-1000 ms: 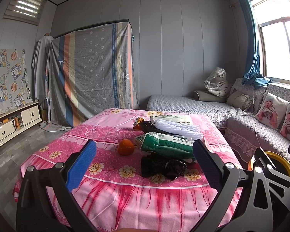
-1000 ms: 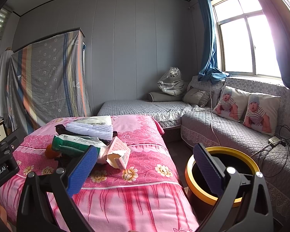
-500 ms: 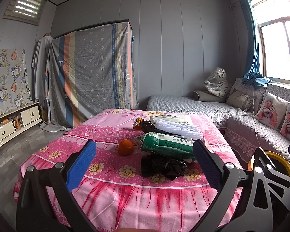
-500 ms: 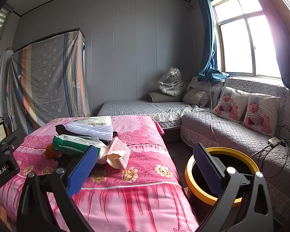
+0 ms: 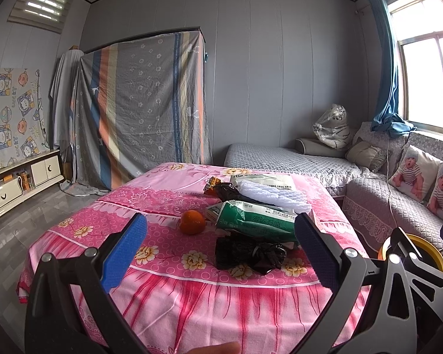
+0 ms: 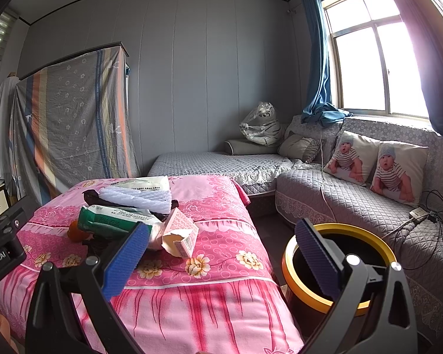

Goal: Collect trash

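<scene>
I hold both the left tool [image 5: 220, 249] and right tool [image 6: 221, 250] spread wide, empty, above the tabletop [image 5: 168, 292] trash; bin [image 6: 336, 265] stands beside it.

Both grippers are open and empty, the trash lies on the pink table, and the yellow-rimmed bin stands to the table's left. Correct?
Not quite: the yellow-rimmed bin stands to the right of the pink table, as the right wrist view shows. The rest holds.

— What sort of room?
— Grey panelled walls [image 5: 280, 88], shiny grey floor [image 5: 29, 221], a striped sheet [image 5: 144, 112] draped over a wardrobe.
— And light?
— Bright sun through the window [image 6: 375, 67], blue curtain [image 6: 319, 59], over a grey quilted sofa [image 6: 339, 203].
</scene>
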{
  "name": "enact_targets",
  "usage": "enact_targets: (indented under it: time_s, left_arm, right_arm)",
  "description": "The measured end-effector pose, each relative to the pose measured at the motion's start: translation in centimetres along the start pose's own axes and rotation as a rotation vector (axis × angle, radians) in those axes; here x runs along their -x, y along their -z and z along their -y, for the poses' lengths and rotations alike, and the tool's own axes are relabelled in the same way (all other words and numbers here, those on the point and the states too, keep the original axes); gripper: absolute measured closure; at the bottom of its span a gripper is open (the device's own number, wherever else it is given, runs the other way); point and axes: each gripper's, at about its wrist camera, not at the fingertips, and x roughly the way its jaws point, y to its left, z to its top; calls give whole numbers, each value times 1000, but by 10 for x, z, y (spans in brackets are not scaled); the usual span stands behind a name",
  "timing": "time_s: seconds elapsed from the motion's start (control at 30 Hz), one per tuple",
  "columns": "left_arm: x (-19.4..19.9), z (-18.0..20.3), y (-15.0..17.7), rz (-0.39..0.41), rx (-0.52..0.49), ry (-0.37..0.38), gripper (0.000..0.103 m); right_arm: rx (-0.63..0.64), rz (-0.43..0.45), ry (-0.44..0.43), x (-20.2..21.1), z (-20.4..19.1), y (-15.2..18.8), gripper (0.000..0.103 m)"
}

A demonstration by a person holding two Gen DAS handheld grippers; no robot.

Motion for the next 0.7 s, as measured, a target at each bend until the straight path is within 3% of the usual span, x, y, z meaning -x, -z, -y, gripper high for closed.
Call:
enact_targets:
  time_s: [0.23, 0.37, 0.5, 0.57, 0.7]
  left_arm:
    - [-18, -24, 1, -65, 44, -2, 7]
    - [-21, -40, -1, -69, 52, -20, 7]
    - [-33, -58, -1, -125, 42, -69, 7]
    - [-41, -72, 0, -156, 69, -81, 7]
    - [-56, -94, -1, -204, 34, 5, 7]
  right_arm:
    - [-15, -30, -29, -11, 4, -5, 7]
    - [20, -21, -114, -22, 6, -14, 7]
    - [37, -189, -397, -57, 4, -33, 7]
    - [10, -219, -476, -71, 4, -44, 7]
    - [73, -288, -607, -105, -8, -63, 7]
